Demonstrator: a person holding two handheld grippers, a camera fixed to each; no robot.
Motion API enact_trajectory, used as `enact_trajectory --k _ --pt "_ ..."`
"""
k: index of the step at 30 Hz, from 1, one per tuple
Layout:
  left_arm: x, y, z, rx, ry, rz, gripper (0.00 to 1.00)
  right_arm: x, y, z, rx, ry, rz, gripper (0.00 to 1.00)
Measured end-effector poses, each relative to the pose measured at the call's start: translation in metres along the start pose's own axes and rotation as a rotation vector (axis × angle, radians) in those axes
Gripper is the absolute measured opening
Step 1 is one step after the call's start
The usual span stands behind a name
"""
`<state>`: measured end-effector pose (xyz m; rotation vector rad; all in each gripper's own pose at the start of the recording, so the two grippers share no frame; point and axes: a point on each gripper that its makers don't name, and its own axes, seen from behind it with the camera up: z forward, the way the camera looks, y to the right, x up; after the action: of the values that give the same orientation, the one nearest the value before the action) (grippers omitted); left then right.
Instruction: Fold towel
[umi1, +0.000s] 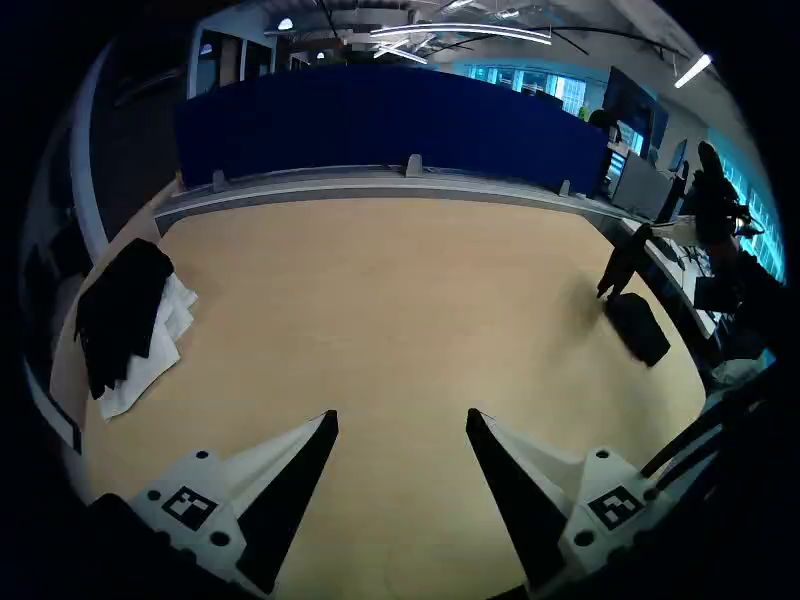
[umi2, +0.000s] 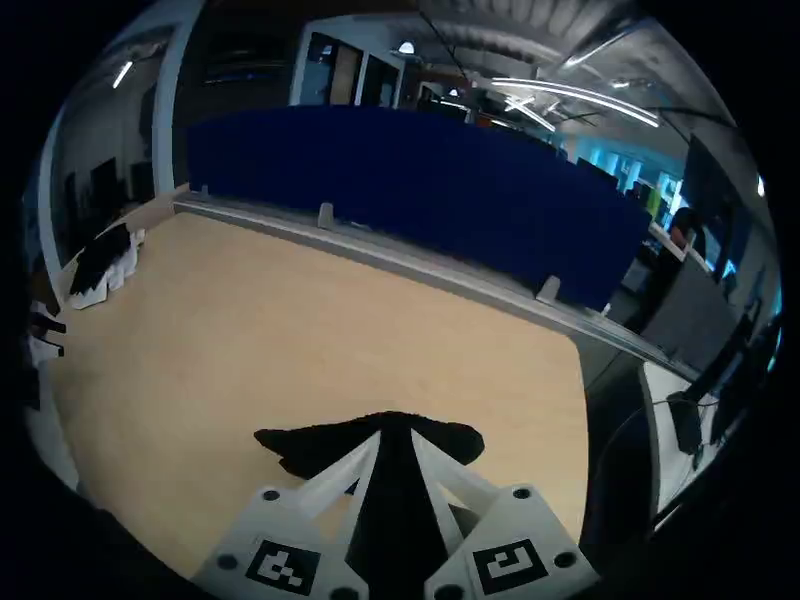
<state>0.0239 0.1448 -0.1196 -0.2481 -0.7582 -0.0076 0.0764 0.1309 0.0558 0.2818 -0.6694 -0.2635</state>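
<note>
Pinching the black towel (umi2: 295, 445) at a single point, the closed right gripper (umi2: 397, 432) may drag it bunched across the table (umi2: 250, 330) while the left gripper (umi1: 400, 415) hangs open, empty.

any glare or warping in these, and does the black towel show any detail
Left gripper view: fisheye bows the blue divider and the far edge of the table, ceiling strip lights glare white, the open left tool is sharp. Right gripper view: same bowing, dimmer overall; the black towel pinched in the right tool reads as a flat dark patch with no folds visible.
</note>
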Motion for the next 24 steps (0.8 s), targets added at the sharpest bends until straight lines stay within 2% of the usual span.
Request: enact_trajectory --k 6,11,24 --pt "0.002 0.004 0.001 -0.002 -0.002 0.005 0.95 -0.015 0.006 -0.004 -0.011 -0.024 0.003 0.06" --pt "0.005 0.009 0.002 -0.009 -0.003 0.011 0.95 -0.033 0.015 -0.015 -0.024 -0.044 0.021 0.06" --pt "0.006 0.012 0.004 -0.016 -0.011 0.027 0.95 -0.109 0.044 -0.045 -0.1 -0.132 0.107 0.06"
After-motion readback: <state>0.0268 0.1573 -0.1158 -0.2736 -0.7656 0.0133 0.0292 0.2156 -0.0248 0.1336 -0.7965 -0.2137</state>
